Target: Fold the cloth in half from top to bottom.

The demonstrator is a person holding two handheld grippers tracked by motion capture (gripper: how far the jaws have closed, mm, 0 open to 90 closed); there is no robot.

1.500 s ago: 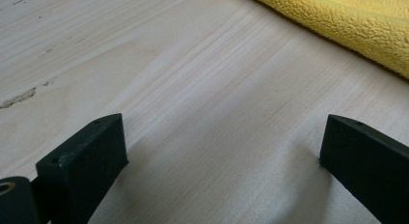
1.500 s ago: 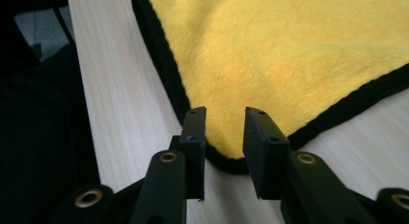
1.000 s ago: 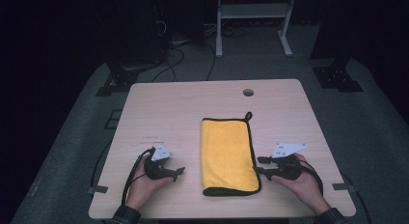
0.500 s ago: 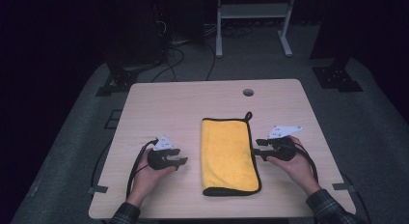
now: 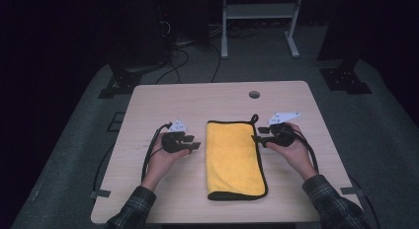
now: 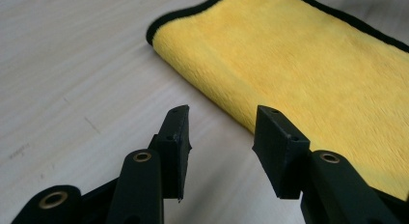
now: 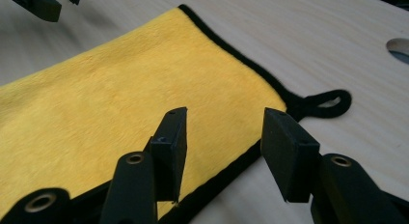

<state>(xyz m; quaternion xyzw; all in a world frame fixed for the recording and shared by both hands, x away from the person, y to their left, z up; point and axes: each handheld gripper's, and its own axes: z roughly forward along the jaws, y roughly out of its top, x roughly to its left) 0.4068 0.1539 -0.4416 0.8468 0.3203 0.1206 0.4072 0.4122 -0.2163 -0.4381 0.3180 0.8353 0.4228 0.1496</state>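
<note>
On bare table, folded yellow towel, black-edged

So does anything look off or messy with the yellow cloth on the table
Nothing stands out. The yellow cloth lies folded flat on the table, its black edging intact, hanging loop at the far corner. Both tools, left and right, are open beside it.

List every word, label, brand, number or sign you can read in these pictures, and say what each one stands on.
No text can be read anywhere.
The grey plate on the right gripper and the one on the left gripper carry small dark marks, too small to read.
The yellow cloth shows no label or print.
The table bears no writing.
</note>
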